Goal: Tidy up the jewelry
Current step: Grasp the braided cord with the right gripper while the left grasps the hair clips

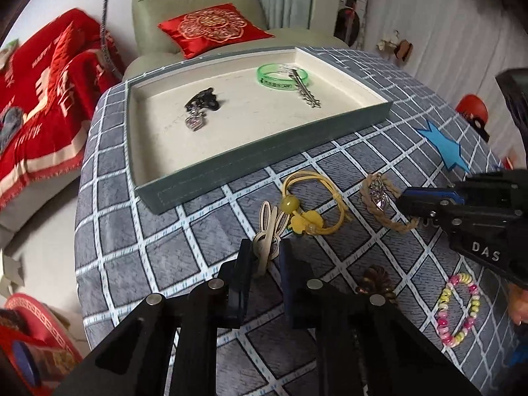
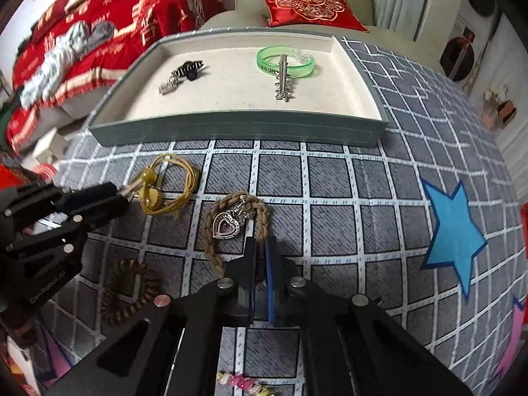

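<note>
A grey-green tray (image 1: pixel 231 161) (image 2: pixel 237 132) with a cream lining holds a green bangle (image 1: pixel 283 76) (image 2: pixel 285 60), a silver hair clip (image 1: pixel 305 92) (image 2: pixel 283 81) and a dark charm piece (image 1: pixel 201 105) (image 2: pixel 183 72). My left gripper (image 1: pixel 266 251) (image 2: pixel 114 198) is shut on a beige rabbit-shaped clip (image 1: pixel 269 231) on the cloth. My right gripper (image 2: pixel 260 247) (image 1: pixel 407 203) is shut on a braided tan bracelet (image 2: pixel 260 217) (image 1: pixel 389 217) with a heart pendant (image 2: pixel 226 226). A yellow cord hair tie (image 1: pixel 313 204) (image 2: pixel 168 184) lies between them.
The table has a grey checked cloth (image 1: pixel 165 247) with a blue star (image 1: pixel 445 150) (image 2: pixel 453 234). A brown spiral hair tie (image 1: pixel 376 280) (image 2: pixel 128 287) and a pink and yellow bead bracelet (image 1: pixel 457 310) (image 2: pixel 244 381) lie near me. A sofa with a red cushion (image 1: pixel 211 26) stands behind.
</note>
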